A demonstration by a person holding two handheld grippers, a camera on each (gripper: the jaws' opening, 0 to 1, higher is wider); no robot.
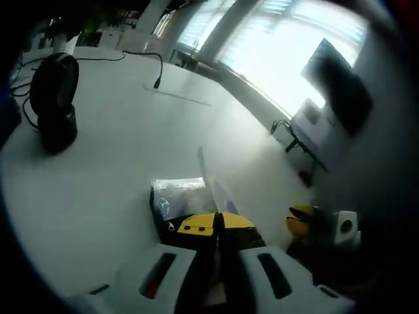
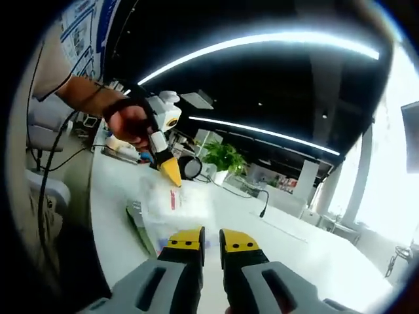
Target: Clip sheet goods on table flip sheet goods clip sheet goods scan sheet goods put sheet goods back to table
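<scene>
White table (image 1: 98, 190), sheet goods (image 1: 211, 180) edge-on, upright.

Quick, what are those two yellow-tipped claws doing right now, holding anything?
Left gripper: shut on the clear sheet goods.
Right gripper: nearly closed, a narrow gap, nothing visibly between its tips.

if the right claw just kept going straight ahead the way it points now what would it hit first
Most likely the clear plastic sheet-goods packet lying on the white table, just beyond the right claw's yellow tips. The left claw hangs over the packet's far end. Depth is hard to judge, so it might pass just above the packet.
</scene>
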